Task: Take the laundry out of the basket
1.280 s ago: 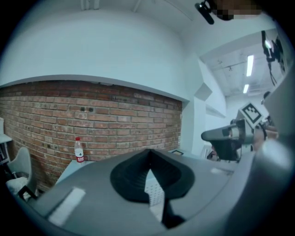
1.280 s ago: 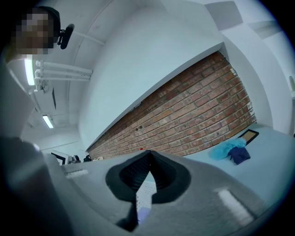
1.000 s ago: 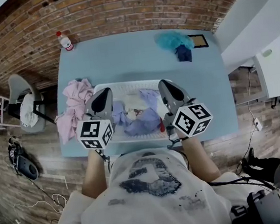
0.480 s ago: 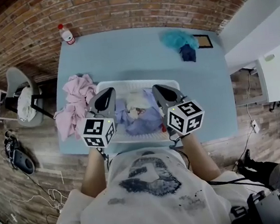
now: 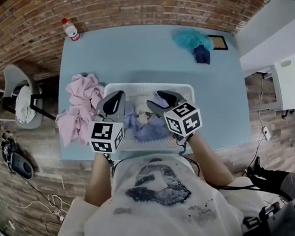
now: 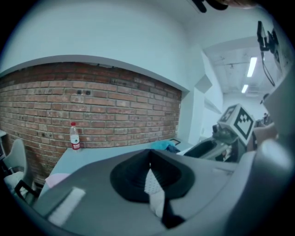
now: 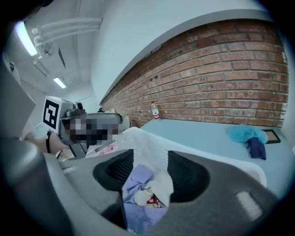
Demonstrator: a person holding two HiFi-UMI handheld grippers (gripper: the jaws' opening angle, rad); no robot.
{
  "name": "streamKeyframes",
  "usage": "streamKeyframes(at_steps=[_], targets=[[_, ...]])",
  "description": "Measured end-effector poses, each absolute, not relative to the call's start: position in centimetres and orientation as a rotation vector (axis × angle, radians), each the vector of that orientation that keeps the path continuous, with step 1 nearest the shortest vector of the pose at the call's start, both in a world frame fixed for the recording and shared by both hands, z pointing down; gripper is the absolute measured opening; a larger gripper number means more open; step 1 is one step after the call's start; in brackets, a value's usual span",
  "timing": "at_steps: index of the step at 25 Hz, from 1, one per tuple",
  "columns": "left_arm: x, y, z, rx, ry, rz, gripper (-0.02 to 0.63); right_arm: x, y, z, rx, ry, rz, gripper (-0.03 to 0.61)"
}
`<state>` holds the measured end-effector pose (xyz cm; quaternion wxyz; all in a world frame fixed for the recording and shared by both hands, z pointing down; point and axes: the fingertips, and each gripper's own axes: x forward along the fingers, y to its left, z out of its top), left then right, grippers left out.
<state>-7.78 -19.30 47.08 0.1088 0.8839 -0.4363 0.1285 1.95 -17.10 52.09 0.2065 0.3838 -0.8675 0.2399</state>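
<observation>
A pink pile [image 5: 82,104] lies just left of the basket [image 5: 143,83] on my table [image 5: 144,51]. A bottle [image 5: 70,29] and a blue cloth [image 5: 191,40] sit far back. The basket runs left to right, with the laundry [image 5: 146,131] inside. My left tongs [image 5: 116,95] are closed tight and empty. My right tongs [image 5: 155,97] have just been opening over the laundry and grip nothing.

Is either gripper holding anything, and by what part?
Nothing. Left gripper: jaws shut, empty. Right gripper: jaws have just been opening, nothing gripped, lavender laundry beyond them.
</observation>
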Motion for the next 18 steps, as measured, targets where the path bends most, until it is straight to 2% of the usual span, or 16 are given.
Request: streamKeyframes(at_steps=[2, 5, 10, 13, 18], targets=[[-7.8, -19.4, 47.1, 2.603, -1.281, 0.368, -0.009, 1.2, -16.8, 53.4, 0.997, -2.394, 0.696, 0.265], [-7.7, -19.6, 47.3, 2.604, -1.274, 0.357, -0.009, -0.2, -16.3, 55.5, 0.906, -2.359, 0.722, 0.381], [-7.3, -19.8, 48.1, 2.600, -1.248, 0.367, -0.009, -2.8, -14.6, 59.6, 0.731, -2.289, 0.675, 0.531], [-7.2, -20.0, 48.4, 2.598, -1.244, 0.368, -0.008, -3.7, -13.6, 61.9, 0.628, -2.251, 0.627, 0.577], [-7.7, -20.2, 49.0, 2.584, -1.262, 0.389, -0.009, -3.9, -13.4, 63.8, 0.568, -2.218, 0.604, 0.589]])
